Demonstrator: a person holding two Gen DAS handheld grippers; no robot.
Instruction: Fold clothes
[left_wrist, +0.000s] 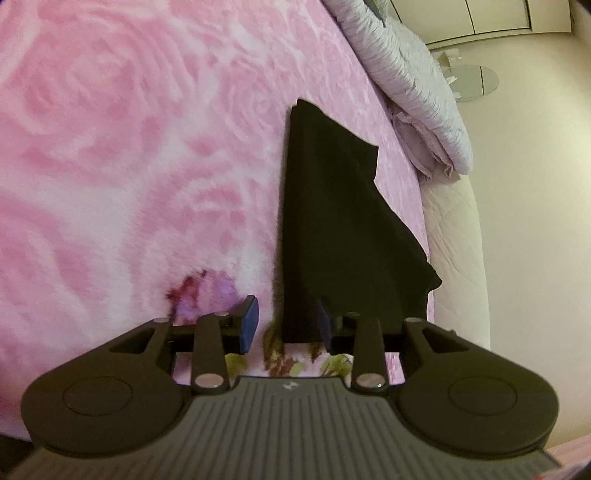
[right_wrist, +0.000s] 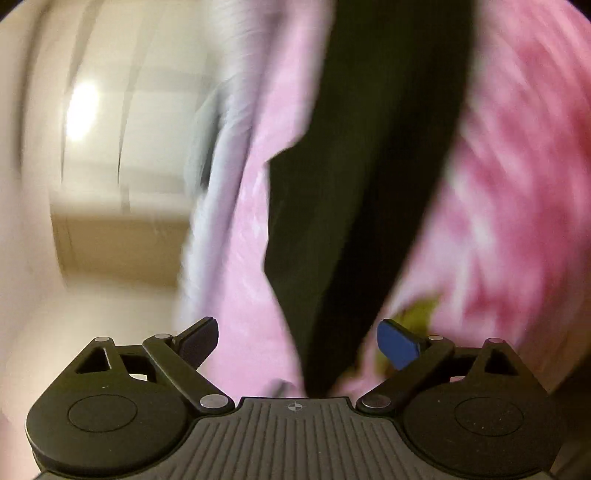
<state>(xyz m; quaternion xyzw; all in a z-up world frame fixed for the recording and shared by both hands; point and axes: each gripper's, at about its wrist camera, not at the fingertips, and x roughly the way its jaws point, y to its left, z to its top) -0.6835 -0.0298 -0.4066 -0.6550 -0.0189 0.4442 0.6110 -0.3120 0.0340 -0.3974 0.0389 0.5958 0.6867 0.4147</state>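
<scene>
Although the black garment (left_wrist: 325, 221) is too dark for us to say what kind of clothing it is, we see that it lies in a long narrow strip on the pink rose-patterned bedspread (left_wrist: 129, 147), close to the side of the bed. Its far end shows a stepped edge, as if one layer lies over another, and its near corner on the outer side is loose and slightly raised.

Our left gripper (left_wrist: 286, 323) is spread, and the near end of the garment lies between its blue pads (left_wrist: 249, 321) without being pinched. Our right gripper (right_wrist: 297, 343) is also spread wide; the near end of the black garment (right_wrist: 369, 184) runs down between its fingers, and nothing is held. The right view is much blurred, so fine detail there we cannot tell.

We judge that the cloth is already folded lengthwise, and this fits either a pause between two folds or the release after the last fold. If another fold comes, it calls for both grippers to close on the near end and bring it evenly toward the far end.

Beyond the garment, a grey ruffled quilt (left_wrist: 417, 85) is lying at the bed's far edge, and the cream wall (left_wrist: 528, 184) stands behind it.
</scene>
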